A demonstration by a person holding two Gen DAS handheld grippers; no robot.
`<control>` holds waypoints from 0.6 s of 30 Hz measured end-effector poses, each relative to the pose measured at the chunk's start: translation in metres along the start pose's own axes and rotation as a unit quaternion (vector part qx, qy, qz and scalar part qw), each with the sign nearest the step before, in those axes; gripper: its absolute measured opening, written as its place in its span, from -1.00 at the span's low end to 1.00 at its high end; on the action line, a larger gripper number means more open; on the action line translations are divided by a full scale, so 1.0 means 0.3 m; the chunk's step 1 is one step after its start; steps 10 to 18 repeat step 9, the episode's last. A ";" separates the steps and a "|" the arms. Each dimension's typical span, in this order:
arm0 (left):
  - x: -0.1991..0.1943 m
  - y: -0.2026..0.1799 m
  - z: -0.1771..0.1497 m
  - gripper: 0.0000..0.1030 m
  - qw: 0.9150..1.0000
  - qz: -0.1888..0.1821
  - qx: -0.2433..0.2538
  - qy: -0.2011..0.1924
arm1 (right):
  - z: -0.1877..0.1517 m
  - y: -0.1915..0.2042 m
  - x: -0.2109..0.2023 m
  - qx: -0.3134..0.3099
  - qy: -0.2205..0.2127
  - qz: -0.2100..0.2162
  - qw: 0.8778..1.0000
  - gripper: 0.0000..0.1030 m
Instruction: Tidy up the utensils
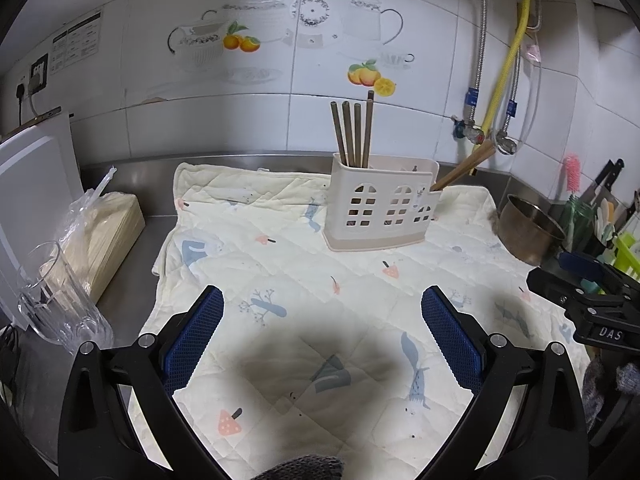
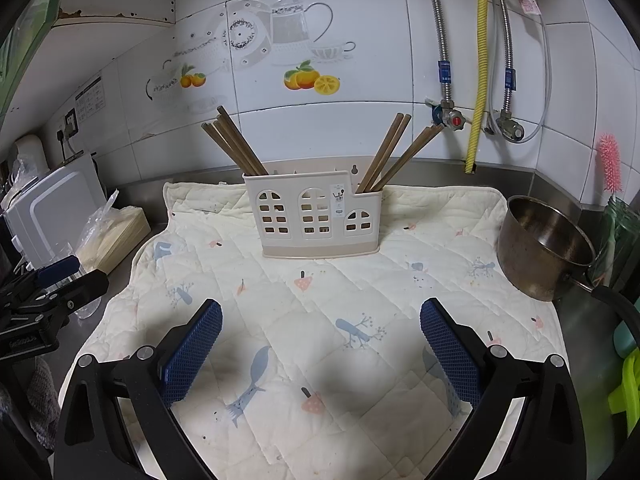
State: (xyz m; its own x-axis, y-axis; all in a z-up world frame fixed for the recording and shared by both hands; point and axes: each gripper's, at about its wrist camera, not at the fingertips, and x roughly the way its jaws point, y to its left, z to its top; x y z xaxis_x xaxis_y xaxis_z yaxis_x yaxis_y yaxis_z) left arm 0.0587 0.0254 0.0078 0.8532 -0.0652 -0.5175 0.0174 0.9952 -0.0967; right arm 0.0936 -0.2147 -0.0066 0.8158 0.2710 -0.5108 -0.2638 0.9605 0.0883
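Observation:
A cream plastic utensil holder with window-shaped holes stands on a quilted cloth. Several brown chopsticks stand in its left compartment. More chopsticks lean out of its low right compartment. My left gripper is open and empty above the cloth, in front of the holder. My right gripper is open and empty too, facing the holder. Each gripper shows at the edge of the other's view.
A steel pot sits at the cloth's right edge, with a pink brush behind. A glass jug, a bagged stack and a white board stand left. Pipes and valves run down the tiled wall.

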 end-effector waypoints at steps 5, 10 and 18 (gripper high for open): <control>-0.001 -0.006 0.000 0.90 1.000 -0.001 0.002 0.002 | -0.005 -0.001 0.001 0.000 0.002 0.001 1.000 0.86; 0.002 -0.002 -0.001 0.90 1.000 0.000 0.000 0.004 | -0.009 0.000 0.003 -0.001 0.003 0.002 1.000 0.86; 0.002 -0.002 -0.001 0.90 1.000 0.000 0.000 0.004 | -0.009 0.000 0.003 -0.001 0.003 0.002 1.000 0.86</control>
